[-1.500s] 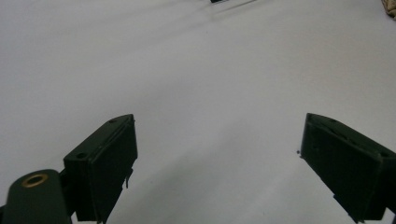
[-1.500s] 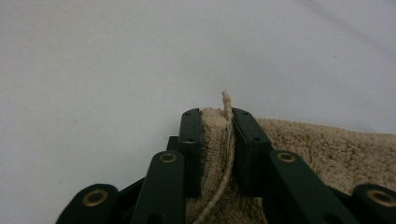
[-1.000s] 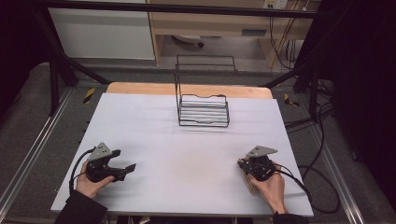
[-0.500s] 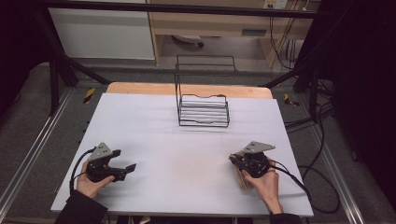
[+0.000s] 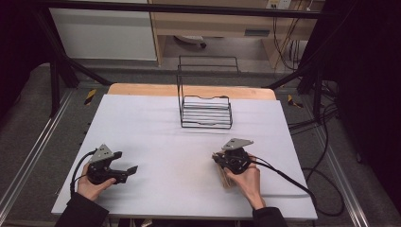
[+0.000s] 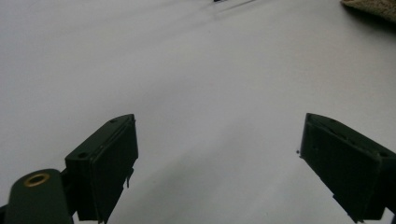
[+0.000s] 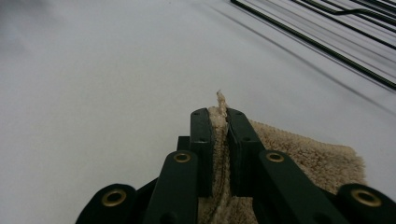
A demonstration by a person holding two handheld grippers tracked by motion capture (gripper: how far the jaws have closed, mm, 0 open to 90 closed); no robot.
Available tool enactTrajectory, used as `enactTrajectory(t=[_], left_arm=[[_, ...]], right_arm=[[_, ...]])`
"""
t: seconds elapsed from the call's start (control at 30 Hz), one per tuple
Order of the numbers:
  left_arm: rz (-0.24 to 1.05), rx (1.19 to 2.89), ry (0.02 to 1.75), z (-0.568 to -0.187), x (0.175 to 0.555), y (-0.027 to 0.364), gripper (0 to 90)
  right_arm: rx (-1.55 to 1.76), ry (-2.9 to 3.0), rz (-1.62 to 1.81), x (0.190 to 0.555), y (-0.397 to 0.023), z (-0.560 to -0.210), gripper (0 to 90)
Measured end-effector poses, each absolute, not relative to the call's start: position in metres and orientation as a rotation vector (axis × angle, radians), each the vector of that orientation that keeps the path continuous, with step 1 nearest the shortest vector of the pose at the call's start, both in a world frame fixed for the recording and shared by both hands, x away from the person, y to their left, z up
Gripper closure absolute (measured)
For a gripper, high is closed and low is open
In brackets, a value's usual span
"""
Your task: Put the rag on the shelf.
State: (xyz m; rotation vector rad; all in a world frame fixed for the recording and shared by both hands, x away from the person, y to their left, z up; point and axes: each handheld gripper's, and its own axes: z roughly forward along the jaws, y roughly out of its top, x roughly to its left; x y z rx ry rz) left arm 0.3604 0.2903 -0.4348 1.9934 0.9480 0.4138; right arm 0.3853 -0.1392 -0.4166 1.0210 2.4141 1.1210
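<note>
High view: table (image 5: 156,118) is a big white sheet, mostly bare. Plenty of room in the middle and on the left half. Near edge runs just under both hands, so there is little margin there. The far side has a wooden strip past the sheet.

Rack (image 5: 206,111) is a black wire frame at far centre, well apart from both grippers. It's the only obstacle. In the right gripper view its wires cross the top right corner (image 7: 327,28), so a forward push on that heading would likely meet them.

Towel (image 7: 299,154) is beige terry, lying near the front right of the table, partly under the right hand (image 5: 246,177). Right gripper (image 7: 219,114) has its jaws nearly closed on a towel edge, with a tuft poking up between the tips.

Risks, my read: the bite looks thin and close to the edge, so a quick lift or pull could strip the cloth out. The rest of the towel drags on the sheet and could fold or bunch. The cable (image 5: 288,179) trails right toward the table edge, a possible snag.

Left gripper (image 5: 124,170) is at front left, jaws wide with nothing between them and bare sheet beyond.
</note>
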Motion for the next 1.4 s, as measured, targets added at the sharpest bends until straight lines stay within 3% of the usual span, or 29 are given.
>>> enactTrajectory(t=[0.57,0.7,0.73,0.77,0.83,0.9,1.07,1.4], left_arm=[[0.407,1.996,0.954,-0.436,0.362,0.288,10.7],[0.402,1.996,0.955,-0.436,0.362,0.287,10.5],[0.402,1.996,0.956,-0.436,0.362,0.287,10.4],[0.401,1.995,0.957,-0.436,0.362,0.287,10.4],[0.398,1.993,0.961,-0.437,0.363,0.287,10.4],[0.398,1.994,0.961,-0.437,0.363,0.287,10.3],[0.398,1.995,0.962,-0.437,0.363,0.285,10.2],[0.394,2.003,0.96,-0.437,0.362,0.284,9.6]], right_arm=[[1.031,2.451,1.137,0.409,-0.098,-0.441,78.8],[1.021,2.432,1.194,0.409,-0.099,-0.439,65.8],[1.011,2.395,1.206,0.408,-0.103,-0.433,51.4],[1.011,2.395,1.206,0.408,-0.103,-0.433,51.4],[1.009,2.355,1.224,0.408,-0.116,-0.42,40.4],[1.021,2.344,1.24,0.408,-0.122,-0.416,38.5],[1.087,2.317,1.22,0.406,-0.161,-0.411,39.4],[1.25,2.411,1.145,0.384,-0.216,-0.438,55.7]])
